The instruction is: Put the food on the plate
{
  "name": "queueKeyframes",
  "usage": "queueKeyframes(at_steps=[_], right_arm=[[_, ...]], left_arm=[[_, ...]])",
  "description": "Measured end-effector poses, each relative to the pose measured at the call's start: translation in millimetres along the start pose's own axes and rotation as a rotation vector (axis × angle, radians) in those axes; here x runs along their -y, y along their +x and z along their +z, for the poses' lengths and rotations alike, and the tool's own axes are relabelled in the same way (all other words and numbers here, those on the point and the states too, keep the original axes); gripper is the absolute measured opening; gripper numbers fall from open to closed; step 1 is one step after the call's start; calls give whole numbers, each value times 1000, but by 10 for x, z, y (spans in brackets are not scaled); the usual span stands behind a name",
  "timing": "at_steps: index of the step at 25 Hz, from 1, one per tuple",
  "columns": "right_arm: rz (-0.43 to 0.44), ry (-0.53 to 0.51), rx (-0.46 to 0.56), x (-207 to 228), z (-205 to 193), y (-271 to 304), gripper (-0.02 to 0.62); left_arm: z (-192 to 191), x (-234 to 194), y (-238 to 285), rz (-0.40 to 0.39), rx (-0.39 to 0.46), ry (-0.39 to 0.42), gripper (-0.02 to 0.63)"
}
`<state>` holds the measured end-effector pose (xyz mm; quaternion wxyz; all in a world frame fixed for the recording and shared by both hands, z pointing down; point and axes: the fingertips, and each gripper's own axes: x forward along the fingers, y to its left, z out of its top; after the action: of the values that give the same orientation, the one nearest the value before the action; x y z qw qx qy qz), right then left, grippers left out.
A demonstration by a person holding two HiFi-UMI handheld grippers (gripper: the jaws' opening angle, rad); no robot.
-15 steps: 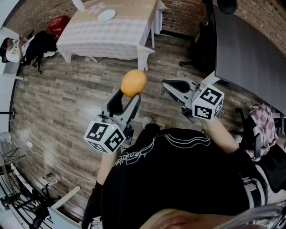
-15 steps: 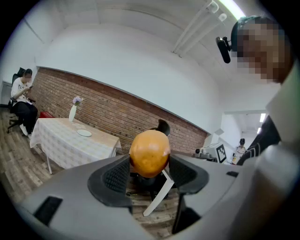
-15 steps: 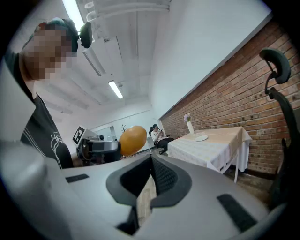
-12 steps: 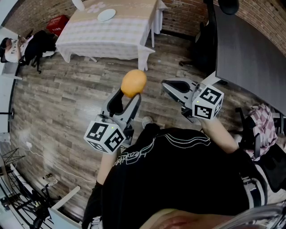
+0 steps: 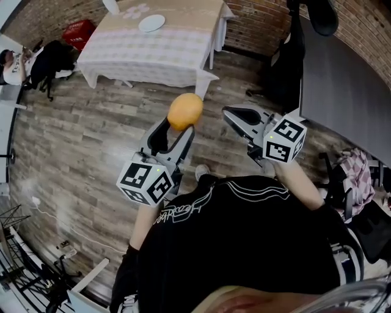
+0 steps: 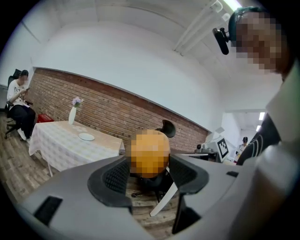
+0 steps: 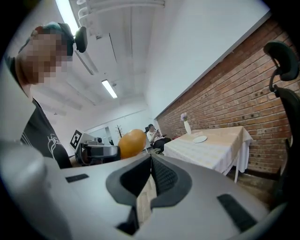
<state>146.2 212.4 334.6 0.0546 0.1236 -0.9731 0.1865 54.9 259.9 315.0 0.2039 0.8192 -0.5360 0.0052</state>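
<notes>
An orange fruit (image 5: pixel 185 111) is held up over the wooden floor, with my left gripper (image 5: pixel 176 129) shut on it. In the left gripper view the orange (image 6: pixel 150 153) sits pressed between both dark pads. My right gripper (image 5: pixel 235 114) is level with it to the right, shut, with nothing between its pads (image 7: pixel 151 158). From the right gripper view the orange (image 7: pixel 131 143) shows to the left. A small white plate (image 5: pixel 151 23) lies on a table with a pale cloth (image 5: pixel 165 46) across the room; the plate (image 6: pixel 86 137) (image 7: pixel 199 139) is far from both grippers.
A white vase (image 5: pixel 109 6) stands on the table near the plate. A seated person (image 5: pixel 12 64) and a red bag (image 5: pixel 79 32) are at the far left. A black office chair (image 5: pixel 287 55) and a grey desk (image 5: pixel 342 73) stand to the right.
The head view has shifted a little, so the table sits slightly further right. Both grippers keep their places and the orange stays in the left one.
</notes>
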Motion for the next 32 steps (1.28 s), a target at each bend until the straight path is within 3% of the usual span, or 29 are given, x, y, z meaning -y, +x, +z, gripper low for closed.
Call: queueKeyframes(at_steps=[15,22,32], right_arm=[[-28,-49,44,96,414,819,-3],[-22,-28,29,197,364,1065,-3],[-6,5,36,726,570,1461,-3]], left_arm=[[446,-815,-12,-17,10,48,258],[502,-1083,19,6,11,35,258],[665,-1537,462,24,-1,9,258]])
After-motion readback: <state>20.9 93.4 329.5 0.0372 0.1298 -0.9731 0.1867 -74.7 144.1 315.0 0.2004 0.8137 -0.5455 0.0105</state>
